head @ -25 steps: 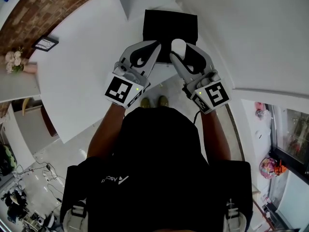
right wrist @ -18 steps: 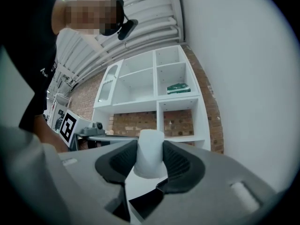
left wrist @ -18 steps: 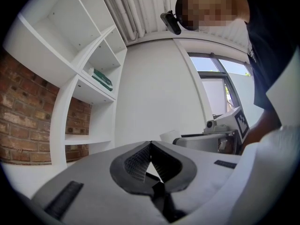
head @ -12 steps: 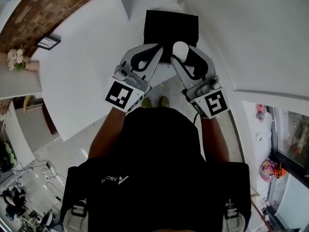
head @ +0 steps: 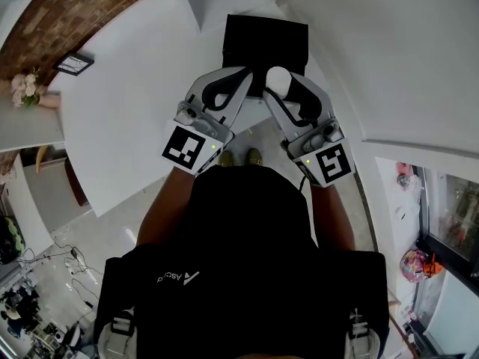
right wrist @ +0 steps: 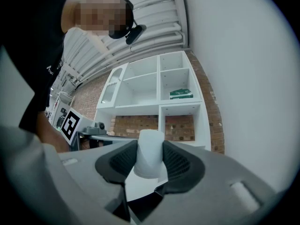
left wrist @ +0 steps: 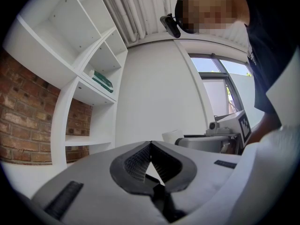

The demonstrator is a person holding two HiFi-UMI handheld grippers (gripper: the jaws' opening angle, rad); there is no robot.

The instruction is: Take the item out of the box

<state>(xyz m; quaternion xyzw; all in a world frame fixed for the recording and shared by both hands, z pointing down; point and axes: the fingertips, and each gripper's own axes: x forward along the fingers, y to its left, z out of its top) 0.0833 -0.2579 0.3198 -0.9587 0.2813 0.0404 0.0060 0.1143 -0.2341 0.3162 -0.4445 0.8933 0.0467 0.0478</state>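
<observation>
A black box (head: 266, 45) stands on the white table (head: 127, 118), just beyond both grippers. My right gripper (head: 279, 84) is shut on a small white cylinder-shaped item (head: 278, 78), lifted above the box's near edge. In the right gripper view the white item (right wrist: 150, 153) sits upright between the two dark pads (right wrist: 123, 161), which press on its sides. My left gripper (head: 241, 72) hovers beside it at the box's near left; in the left gripper view its fingertips (left wrist: 150, 143) meet with nothing between them.
White shelving (right wrist: 159, 83) against a brick wall (head: 67, 13) holds a green book (right wrist: 180, 93). A small framed picture (head: 72, 67) lies on the table at the left. The person's feet (head: 239, 158) show on the floor below the table's edge.
Both grippers have drifted slightly; the right one has turned a little, still gripping the white item over the box. The left stays shut.
</observation>
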